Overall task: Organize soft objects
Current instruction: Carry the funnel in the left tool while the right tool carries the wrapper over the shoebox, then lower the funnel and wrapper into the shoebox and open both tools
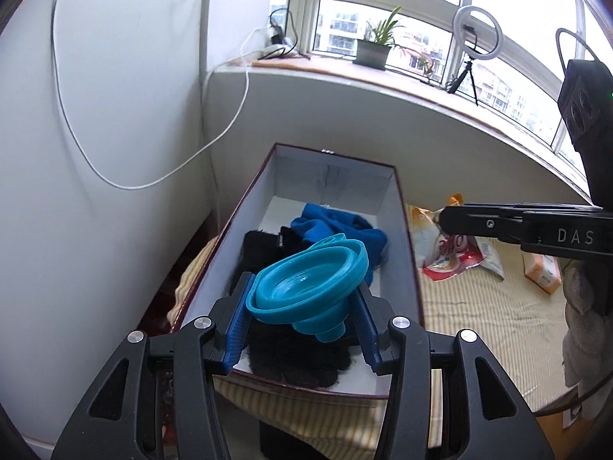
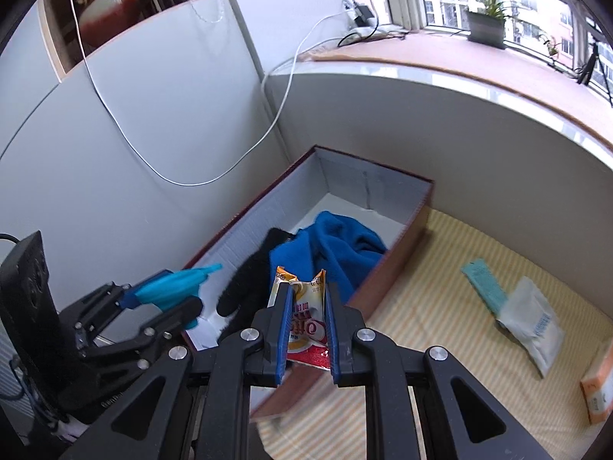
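Observation:
A teal collapsible funnel (image 1: 306, 280) hangs over the near end of an open box (image 1: 406, 230) with white inner walls and a dark red outside. My left gripper (image 1: 304, 299) is shut on it by the blue pads. In the box lie a blue fleece cloth (image 1: 337, 226) and black fabric (image 1: 260, 245). In the right wrist view my right gripper (image 2: 308, 291) is shut on an orange, white and red snack packet (image 2: 306, 329), just in front of the box (image 2: 249, 230) and its blue fleece cloth (image 2: 337, 245). My left gripper (image 2: 164, 299) with the funnel (image 2: 180, 280) shows at lower left.
The box stands on a striped mat (image 2: 440, 306) in a corner under a window sill. To the right lie a teal packet (image 2: 482, 280), a white packet (image 2: 532, 322) and an orange carton (image 2: 599, 387). A white cable (image 2: 191, 182) hangs down the wall.

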{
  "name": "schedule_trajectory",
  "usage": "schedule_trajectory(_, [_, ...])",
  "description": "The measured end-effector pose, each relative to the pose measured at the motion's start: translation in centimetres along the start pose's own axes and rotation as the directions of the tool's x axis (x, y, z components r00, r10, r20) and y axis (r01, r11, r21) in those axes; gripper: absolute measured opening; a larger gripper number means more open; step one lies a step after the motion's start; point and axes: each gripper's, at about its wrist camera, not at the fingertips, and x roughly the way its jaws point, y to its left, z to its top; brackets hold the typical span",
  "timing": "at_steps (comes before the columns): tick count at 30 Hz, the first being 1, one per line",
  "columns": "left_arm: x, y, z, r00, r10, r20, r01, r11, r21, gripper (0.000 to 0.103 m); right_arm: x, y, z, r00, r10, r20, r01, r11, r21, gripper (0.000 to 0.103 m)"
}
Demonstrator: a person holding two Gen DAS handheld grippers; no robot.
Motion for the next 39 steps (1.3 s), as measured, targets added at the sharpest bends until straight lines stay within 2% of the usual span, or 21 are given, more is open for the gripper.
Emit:
schedule_trajectory(6, [1.2,0.9,0.2,1.0,0.013,-0.018,-0.013,1.0,-0.009,0.048,2.8,0.9,0.7,1.0,0.009,-0.025,-0.01,1.0,-0.012,0.015])
schedule_trajectory(9, [1.7,1.1,0.4,0.999,0.01,-0.034,-0.01,1.0,-0.003,0.052,3.6,1.4,0.9,1.0,0.006,-0.03,-0.007,1.0,-0.022,0.018])
schedule_trajectory(10, [1.7,1.2,0.5,0.999,0.014,-0.037,-0.014,1.0,-0.005,0.054,3.7,1.5,1.0,1.0,0.001,-0.028,-0.001,1.0,-0.025,0.021])
schedule_trajectory(12, [1.8,1.4,0.6,0.999,0.027,-0.035,-0.028,1.0,-0.009,0.059,3.5,1.5,1.0,1.0,0.004,-0.025,-0.005,1.0,-0.026,0.04])
schedule_trajectory(13, [1.7,1.6,0.6,0.999,0.03,-0.032,-0.031,0.999,-0.013,0.064,3.3,1.5,1.0,1.0,0.001,-0.014,-0.001,1.0,-0.024,0.053])
schedule_trajectory(14, [1.5,1.7,0.7,0.999,0.032,-0.029,-0.033,0.999,-0.019,0.067,3.0,1.5,1.1,1.0,-0.006,0.002,0.006,1.0,-0.022,0.06])
schedule_trajectory(15, [1.5,1.9,0.6,0.999,0.033,-0.027,-0.034,0.999,-0.023,0.067,2.6,1.5,1.1,1.0,-0.009,0.015,0.01,1.0,-0.021,0.062])
schedule_trajectory(22, [0.6,2.1,0.5,0.999,0.031,-0.016,-0.031,0.999,-0.038,0.067,0.6,0.2,0.4,0.999,-0.023,0.032,0.023,1.0,0.0,0.062])
schedule_trajectory(29, [-1.1,-0.1,-0.2,1.0,0.0,0.008,0.0,1.0,-0.001,0.067,-1.8,-1.8,-1.9,0.997,-0.066,0.044,0.064,0.997,0.03,0.063])
schedule_trajectory(34, [-3.4,-2.4,-1.0,0.999,-0.02,0.049,0.017,0.999,0.048,0.067,-4.9,-3.6,-4.8,0.992,-0.103,0.076,0.098,0.993,0.066,0.063])
schedule_trajectory(39, [-5.9,-4.9,-2.4,0.996,-0.056,0.076,0.049,0.994,0.1,0.067,-8.5,-5.2,-8.5,0.979,-0.182,0.096,0.174,0.981,0.092,0.063])
